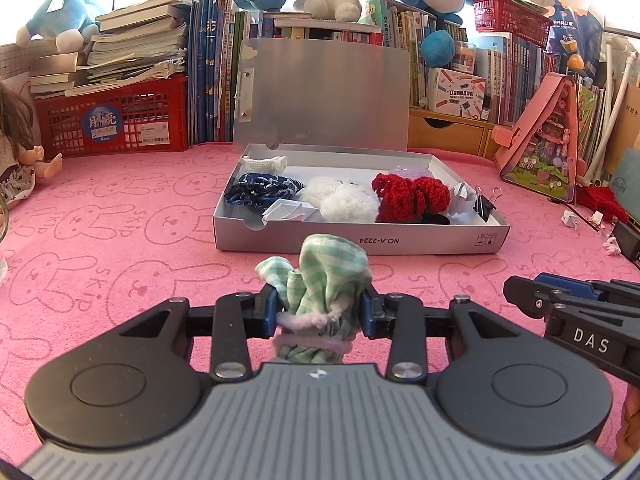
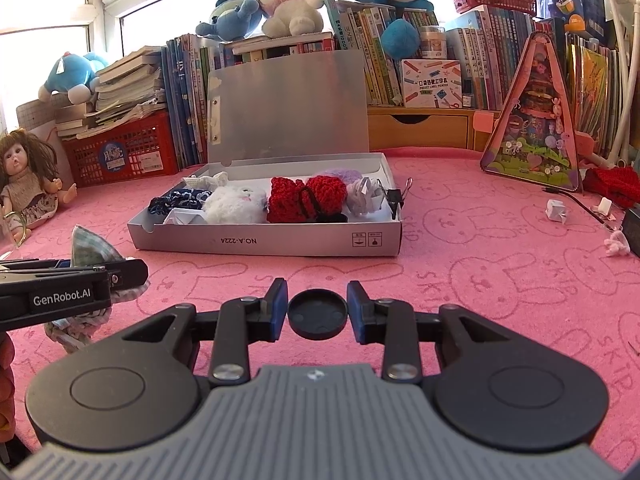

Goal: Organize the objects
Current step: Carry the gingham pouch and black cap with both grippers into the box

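A bunched green checked cloth (image 1: 326, 292), tied with pale pink yarn, sits squarely between the jaws of the left gripper (image 1: 319, 308), which pinch it from both sides so that its top stands up past the blue pads (image 1: 269, 309). In the right wrist view the same cloth (image 2: 91, 249) shows at the left edge, behind the left gripper's black arm.

A round black cap (image 2: 317, 313) lies on the pink worktop (image 2: 480, 280) between the jaws of the right gripper (image 2: 317, 312); the jaws are spread, each pad just beside the cap's rim, and contact cannot be told.

Beyond both stands an open grey box (image 1: 360, 240) with its lid raised, holding a red crocheted piece (image 1: 408, 196), a white fluffy item (image 1: 344, 200), a dark blue patterned fabric (image 1: 260, 192), folded white paper (image 1: 288, 212) and a black binder clip (image 1: 486, 204) on its right wall.
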`<state>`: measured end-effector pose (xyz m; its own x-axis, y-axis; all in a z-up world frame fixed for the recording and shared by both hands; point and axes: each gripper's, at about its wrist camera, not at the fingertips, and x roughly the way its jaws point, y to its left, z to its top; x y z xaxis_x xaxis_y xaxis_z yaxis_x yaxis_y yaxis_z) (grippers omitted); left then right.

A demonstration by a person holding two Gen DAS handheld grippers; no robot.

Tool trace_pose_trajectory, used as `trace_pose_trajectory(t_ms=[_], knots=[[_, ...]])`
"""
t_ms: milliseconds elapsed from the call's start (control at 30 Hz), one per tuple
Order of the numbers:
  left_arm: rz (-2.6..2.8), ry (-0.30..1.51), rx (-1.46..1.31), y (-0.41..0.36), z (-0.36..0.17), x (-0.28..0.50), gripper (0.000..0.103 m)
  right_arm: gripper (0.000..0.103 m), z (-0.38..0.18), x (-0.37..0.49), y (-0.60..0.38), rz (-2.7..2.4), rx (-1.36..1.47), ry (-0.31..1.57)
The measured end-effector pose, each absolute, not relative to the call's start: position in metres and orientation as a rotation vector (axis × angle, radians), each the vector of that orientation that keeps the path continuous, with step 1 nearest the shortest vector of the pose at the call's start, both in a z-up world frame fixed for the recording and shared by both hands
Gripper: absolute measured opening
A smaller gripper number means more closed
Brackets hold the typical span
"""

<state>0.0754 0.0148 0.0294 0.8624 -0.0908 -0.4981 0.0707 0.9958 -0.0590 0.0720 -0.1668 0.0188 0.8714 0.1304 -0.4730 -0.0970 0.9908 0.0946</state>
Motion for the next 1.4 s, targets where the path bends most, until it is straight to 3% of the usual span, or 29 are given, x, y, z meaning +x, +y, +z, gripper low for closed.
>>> trace_pose_trajectory(t_ms=[900, 1400], knots=[[-0.054, 0.5, 0.009, 0.018, 0.08, 0.196, 0.043, 0.037, 0.068, 0.184, -0.172, 0.186, 0.105, 0.532], [-0.032, 0.569, 0.007, 0.017, 0.064, 0.269, 0.043, 0.037, 0.064, 0.257, -0.164, 0.189, 0.139, 0.616]])
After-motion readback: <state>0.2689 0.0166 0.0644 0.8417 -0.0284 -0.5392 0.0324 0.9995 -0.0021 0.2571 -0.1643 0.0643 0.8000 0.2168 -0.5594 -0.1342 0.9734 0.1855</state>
